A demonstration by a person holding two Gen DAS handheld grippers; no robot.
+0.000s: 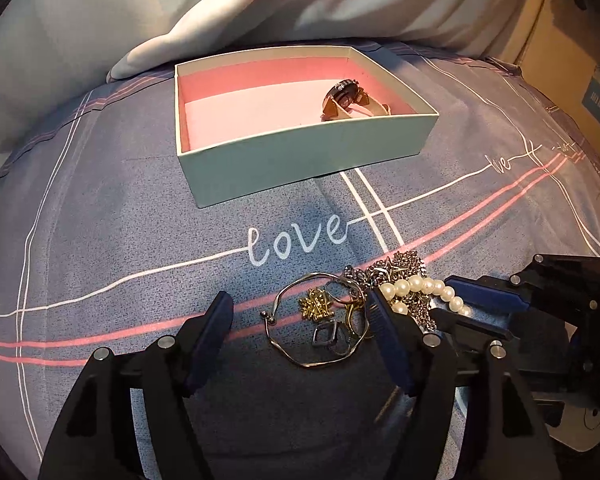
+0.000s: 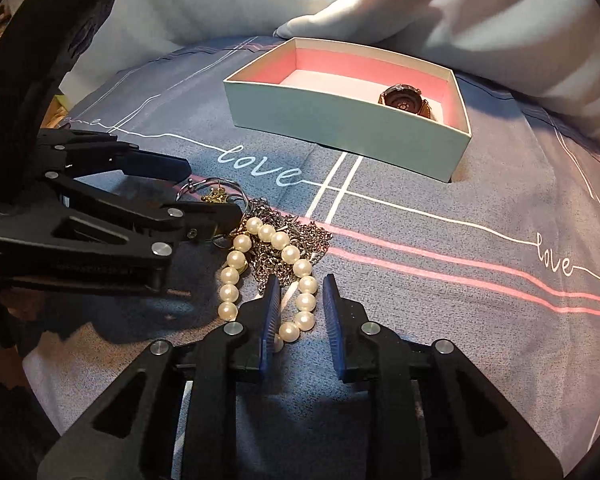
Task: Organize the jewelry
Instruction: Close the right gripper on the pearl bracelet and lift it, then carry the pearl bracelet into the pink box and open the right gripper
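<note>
We see the pearl bracelet on the bedspread, light, slippery, so grip mid-strand; right gripper straddles it, seemingly unclenched, left gripper released over the bangle.

Both grippers: black angular frames w/ silver screws, dark blue ribbed pads on fingertips.

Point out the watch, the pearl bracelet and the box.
watch (image 2: pixel 400 101), right wrist view, on its round case back.
pearl bracelet (image 2: pixel 290 254), right wrist view, on one pearl.
box (image 1: pixel 300 164), left wrist view, on its near outer wall.
</note>
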